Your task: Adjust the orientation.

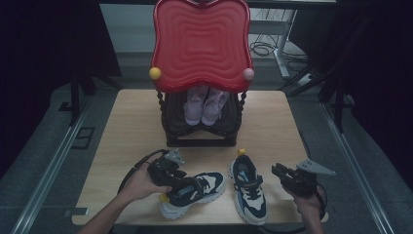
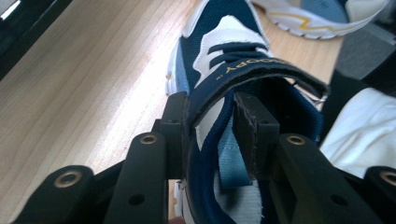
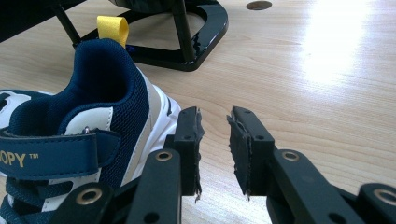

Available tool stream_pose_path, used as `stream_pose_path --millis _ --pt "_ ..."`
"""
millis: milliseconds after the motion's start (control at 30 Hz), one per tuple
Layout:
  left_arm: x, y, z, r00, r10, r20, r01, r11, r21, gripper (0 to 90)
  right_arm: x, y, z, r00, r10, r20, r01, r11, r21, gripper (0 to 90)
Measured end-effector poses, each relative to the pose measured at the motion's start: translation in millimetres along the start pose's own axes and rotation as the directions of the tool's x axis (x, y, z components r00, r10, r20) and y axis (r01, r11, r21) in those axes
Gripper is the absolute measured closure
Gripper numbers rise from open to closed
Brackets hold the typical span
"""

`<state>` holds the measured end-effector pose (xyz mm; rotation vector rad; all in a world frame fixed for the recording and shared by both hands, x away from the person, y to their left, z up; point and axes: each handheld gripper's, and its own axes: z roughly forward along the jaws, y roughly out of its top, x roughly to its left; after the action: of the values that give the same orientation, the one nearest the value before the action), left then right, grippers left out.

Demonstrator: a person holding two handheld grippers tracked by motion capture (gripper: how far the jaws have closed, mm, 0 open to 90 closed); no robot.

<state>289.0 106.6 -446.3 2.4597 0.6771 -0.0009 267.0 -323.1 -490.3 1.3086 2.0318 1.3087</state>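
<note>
- A light wooden table stands in a dim room with grey floor and dark surroundings; cables lie on the floor beyond it.
- Nearest, at about seven o'clock on the table, the person's left hand holds the left gripper at the collar of the left sneaker, a navy, white and blue shoe lying across the front edge.
- In the left gripper view, one jaw sits inside the shoe's opening and the other outside; the strap and side wall pass between them, with a little slack at the inner pad.
- At five o'clock, the right sneaker stands with its toe toward the person and its yellow heel loop toward the far side.
- Just beside its heel, the right gripper is parted narrowly, with nothing between the jaws.
- At twelve o'clock stands a dark shoe rack under a red wavy tray, holding pink shoes.
</note>
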Motion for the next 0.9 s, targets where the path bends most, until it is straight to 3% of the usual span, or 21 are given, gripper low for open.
stream_pose_path --millis 200,500,667,900 --pt "-3.4 3.7 5.1 0.9992 0.029 -0.029 -0.028 0.9991 0.032 65.1 0.0 0.0 -0.1 1.0000 0.000 0.000 0.000 1.0000 -0.001 72.4" --pt "-4.1 7.0 14.0 0.9988 0.017 -0.046 -0.014 0.9974 0.070 65.4 0.1 0.1 -0.1 1.0000 0.000 0.001 0.000 1.0000 -0.001 72.3" --pt "-9.7 5.9 13.1 0.9940 0.031 -0.105 -0.026 0.9984 0.050 74.7 0.2 0.0 0.1 1.0000 0.000 0.001 0.000 1.0000 0.000 72.3" --pt "-3.8 4.2 5.7 0.9916 -0.032 -0.126 0.028 0.9991 -0.032 79.6 -1.0 0.0 -1.1 1.0000 0.001 0.005 -0.001 1.0000 -0.004 72.3"
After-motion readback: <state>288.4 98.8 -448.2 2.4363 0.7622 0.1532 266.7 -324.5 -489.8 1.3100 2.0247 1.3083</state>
